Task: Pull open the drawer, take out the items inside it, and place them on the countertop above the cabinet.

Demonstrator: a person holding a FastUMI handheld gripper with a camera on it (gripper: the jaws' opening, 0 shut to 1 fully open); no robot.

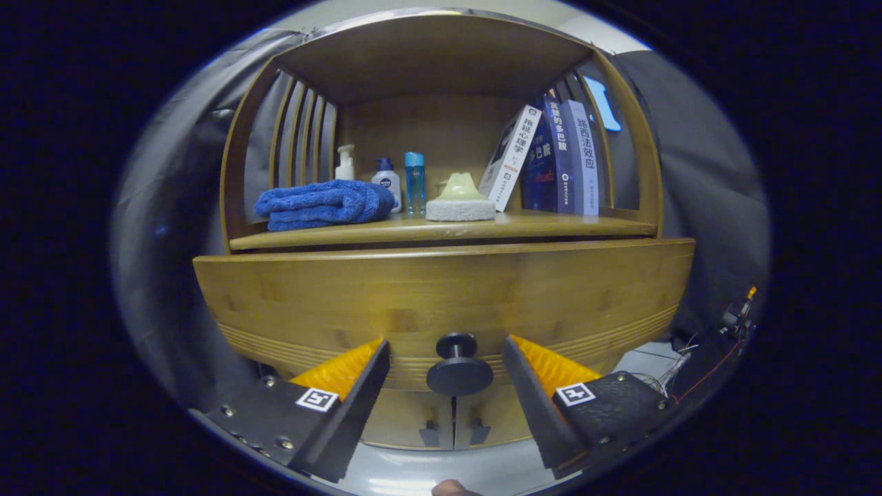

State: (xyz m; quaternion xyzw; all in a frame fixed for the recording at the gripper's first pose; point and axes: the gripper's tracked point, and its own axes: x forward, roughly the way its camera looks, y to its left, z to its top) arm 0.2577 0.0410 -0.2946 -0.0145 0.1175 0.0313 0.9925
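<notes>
A wooden cabinet's drawer front [441,293] stands just ahead of me, with a round black knob [458,365] on its lower middle. My gripper [446,351] is open, its two fingers on either side of the knob with a gap to each. The fingertips reach about as far as the knob's stem near the drawer face. The drawer's inside is hidden. Above the drawer lies the wooden countertop [551,224].
On the countertop sit a folded blue towel [320,203], a white pump bottle [344,164], a blue-capped bottle [386,179], a slim blue bottle [414,182], a pale sponge-like block [460,200] and leaning books [551,155]. Lower cabinet doors [451,420] sit under the drawer.
</notes>
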